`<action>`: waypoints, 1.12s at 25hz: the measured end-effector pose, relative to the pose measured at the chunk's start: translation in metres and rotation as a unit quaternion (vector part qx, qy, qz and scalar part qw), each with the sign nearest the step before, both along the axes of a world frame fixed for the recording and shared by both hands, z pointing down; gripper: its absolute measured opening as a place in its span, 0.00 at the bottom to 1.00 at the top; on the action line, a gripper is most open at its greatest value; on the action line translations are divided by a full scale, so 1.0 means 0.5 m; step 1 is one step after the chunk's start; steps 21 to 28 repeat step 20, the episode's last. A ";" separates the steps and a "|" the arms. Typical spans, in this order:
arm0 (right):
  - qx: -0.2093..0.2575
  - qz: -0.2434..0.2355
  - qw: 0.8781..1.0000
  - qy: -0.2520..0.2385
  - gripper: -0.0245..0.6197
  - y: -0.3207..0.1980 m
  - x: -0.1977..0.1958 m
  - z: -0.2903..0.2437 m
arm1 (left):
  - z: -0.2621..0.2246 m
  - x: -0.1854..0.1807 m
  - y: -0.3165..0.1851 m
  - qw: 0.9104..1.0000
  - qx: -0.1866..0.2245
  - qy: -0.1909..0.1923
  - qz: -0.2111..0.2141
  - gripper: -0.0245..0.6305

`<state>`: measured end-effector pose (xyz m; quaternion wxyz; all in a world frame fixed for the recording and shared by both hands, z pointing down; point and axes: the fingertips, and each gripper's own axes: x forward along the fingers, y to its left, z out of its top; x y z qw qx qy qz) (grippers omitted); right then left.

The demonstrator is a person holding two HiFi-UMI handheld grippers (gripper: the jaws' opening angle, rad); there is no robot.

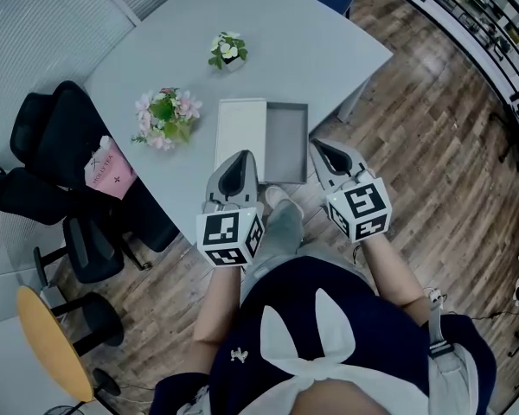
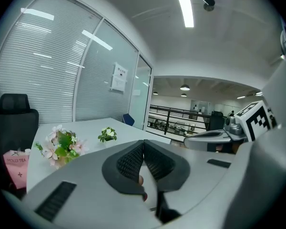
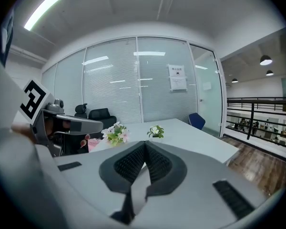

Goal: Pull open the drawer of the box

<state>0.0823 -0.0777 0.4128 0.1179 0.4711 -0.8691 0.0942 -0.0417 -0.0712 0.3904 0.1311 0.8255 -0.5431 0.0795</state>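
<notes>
Head view: box (image 1: 240,124) near edge partly behind left hand-held gripper (image 1: 240,156)

Head view steeply down over table (image 1: 285,41), gripper views level across, sharing pink flowers (image 1: 166,118).

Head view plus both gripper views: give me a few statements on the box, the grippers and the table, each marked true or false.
1. The drawer stands pulled out of the box. True.
2. The left gripper grips the drawer. False: its jaws are together with nothing between them.
3. The right gripper is open. False: its jaws are together and empty.
4. Two flower arrangements stand on the table. True: a pink bouquet and a small white-flowered plant.
</notes>
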 end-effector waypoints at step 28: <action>0.018 -0.012 1.000 -0.007 0.04 0.058 -0.020 -0.044 | -0.031 0.040 0.058 0.999 0.021 -0.003 0.025 0.07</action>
